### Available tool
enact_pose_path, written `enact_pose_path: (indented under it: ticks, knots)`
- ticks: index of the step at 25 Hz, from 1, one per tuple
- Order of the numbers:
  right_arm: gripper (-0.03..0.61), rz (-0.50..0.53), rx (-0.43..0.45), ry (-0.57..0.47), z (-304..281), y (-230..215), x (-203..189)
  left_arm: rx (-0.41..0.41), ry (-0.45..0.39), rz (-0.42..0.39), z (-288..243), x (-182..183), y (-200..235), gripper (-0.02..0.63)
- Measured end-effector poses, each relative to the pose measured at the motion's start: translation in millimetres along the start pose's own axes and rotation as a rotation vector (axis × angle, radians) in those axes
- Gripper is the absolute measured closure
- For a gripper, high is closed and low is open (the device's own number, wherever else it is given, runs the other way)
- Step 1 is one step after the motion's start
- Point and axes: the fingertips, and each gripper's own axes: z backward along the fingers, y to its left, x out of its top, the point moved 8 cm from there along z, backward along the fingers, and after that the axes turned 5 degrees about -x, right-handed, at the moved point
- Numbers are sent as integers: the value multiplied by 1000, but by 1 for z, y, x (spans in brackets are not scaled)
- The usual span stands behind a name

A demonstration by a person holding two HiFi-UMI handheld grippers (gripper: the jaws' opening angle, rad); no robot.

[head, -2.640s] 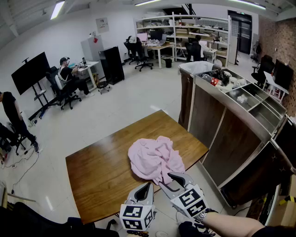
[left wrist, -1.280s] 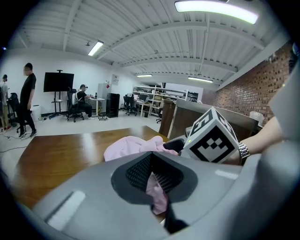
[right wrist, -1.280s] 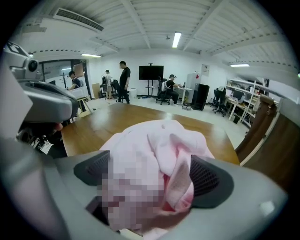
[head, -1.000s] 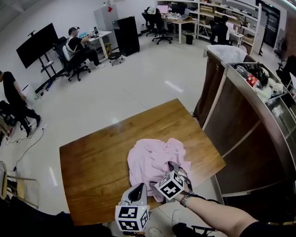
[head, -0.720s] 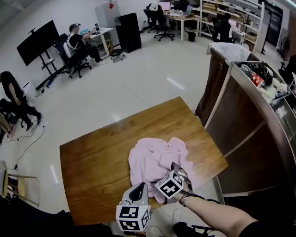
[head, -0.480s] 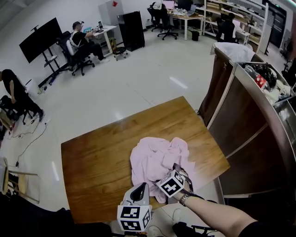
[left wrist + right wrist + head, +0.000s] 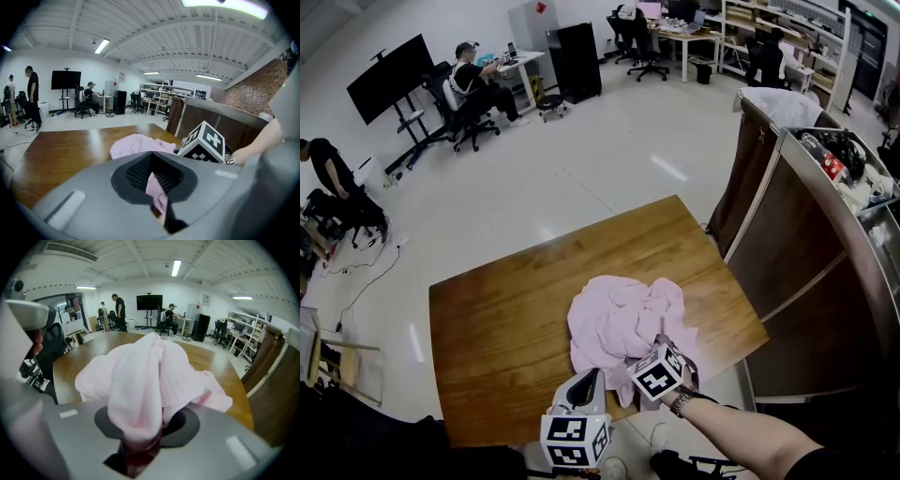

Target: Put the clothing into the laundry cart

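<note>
On the brown wooden worktop (image 7: 487, 319), my right claw (image 7: 661, 345) has just closed, pinching a fold of the crumpled pink garment (image 7: 614, 319); my left claw (image 7: 587, 380) rests shut and empty just beside it.

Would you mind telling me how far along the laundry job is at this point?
Done: nothing yet; the pink garment lies on the wooden table. In hand: the right gripper has just been closing its jaws, which now pinch a fold of the garment. The left gripper hovers at the table's near edge. Left: lifting the garment and carrying it to the laundry cart.
</note>
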Motion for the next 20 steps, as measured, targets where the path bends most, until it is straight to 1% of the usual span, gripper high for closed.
enact_pose_path:
  ticks: [4, 10, 20]
  knots:
    - [454, -13, -14, -51, 21, 2, 8, -8, -13, -1, 10, 4, -4, 612]
    - [462, -47, -31, -140, 68, 17, 27, -31, -26, -9, 40, 11, -12, 612]
    - [465, -73, -105, -239, 189, 55, 64, -100, -68, -46, 125, 45, -45, 612]
